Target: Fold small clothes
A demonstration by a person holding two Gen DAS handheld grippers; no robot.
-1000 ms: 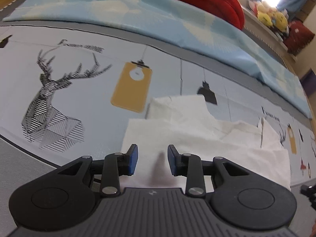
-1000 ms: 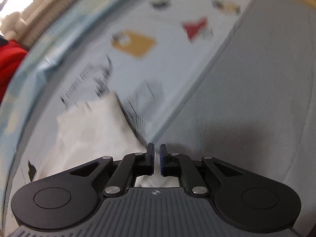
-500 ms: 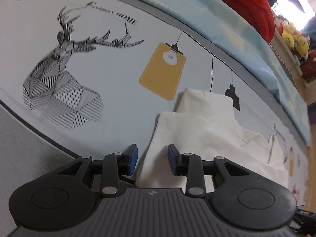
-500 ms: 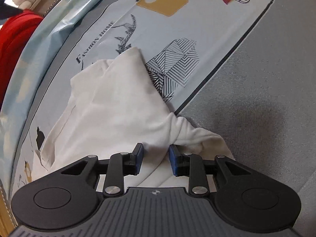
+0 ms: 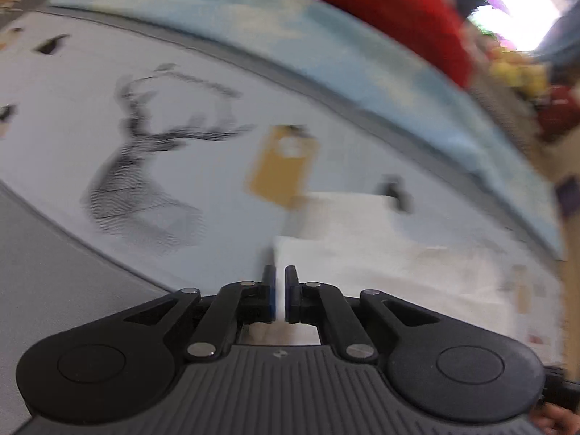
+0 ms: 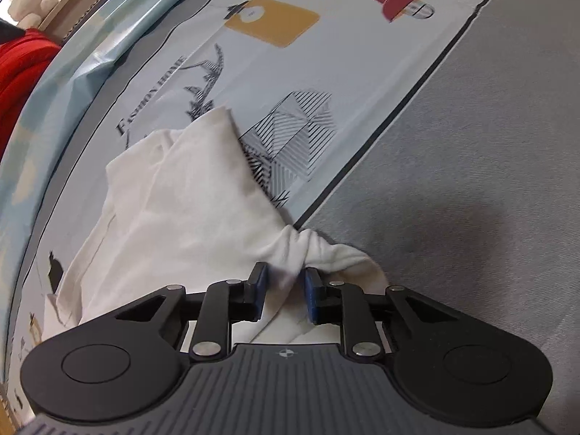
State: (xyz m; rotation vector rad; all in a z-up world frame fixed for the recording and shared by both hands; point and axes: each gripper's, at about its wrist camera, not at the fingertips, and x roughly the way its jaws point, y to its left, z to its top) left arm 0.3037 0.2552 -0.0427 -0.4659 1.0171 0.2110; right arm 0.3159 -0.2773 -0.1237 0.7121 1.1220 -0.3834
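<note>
- We work on a bed whose printed sheet (image 6: 362, 83) carries deer, lamp and tag motifs; a grey border (image 6: 489, 145) runs along its near side, and a pale blue cover (image 5: 326, 54) with a red blanket (image 5: 380, 11) lies at the far side.
- The task item, a small white garment (image 6: 188, 210), lies partly flat on the printed sheet, one bunched end reaching the grey border.
- The left tool (image 5: 280, 299) shows its jaws drawn narrow, with white fabric between the blue pads; we judge it clamped on a garment edge (image 5: 362, 253), placed there to carry that edge into a fold.
- The right tool (image 6: 282, 291) stands with a moderate gap. Gathered cloth sits between its pads (image 6: 259, 290), but we cannot tell whether they grip it.
- View differences: the right wrist view is sharp and shows the twisted, bunched end of the garment. The left wrist view is motion-blurred; it shows the flat, squared part of the garment and the room beyond the bed.
</note>
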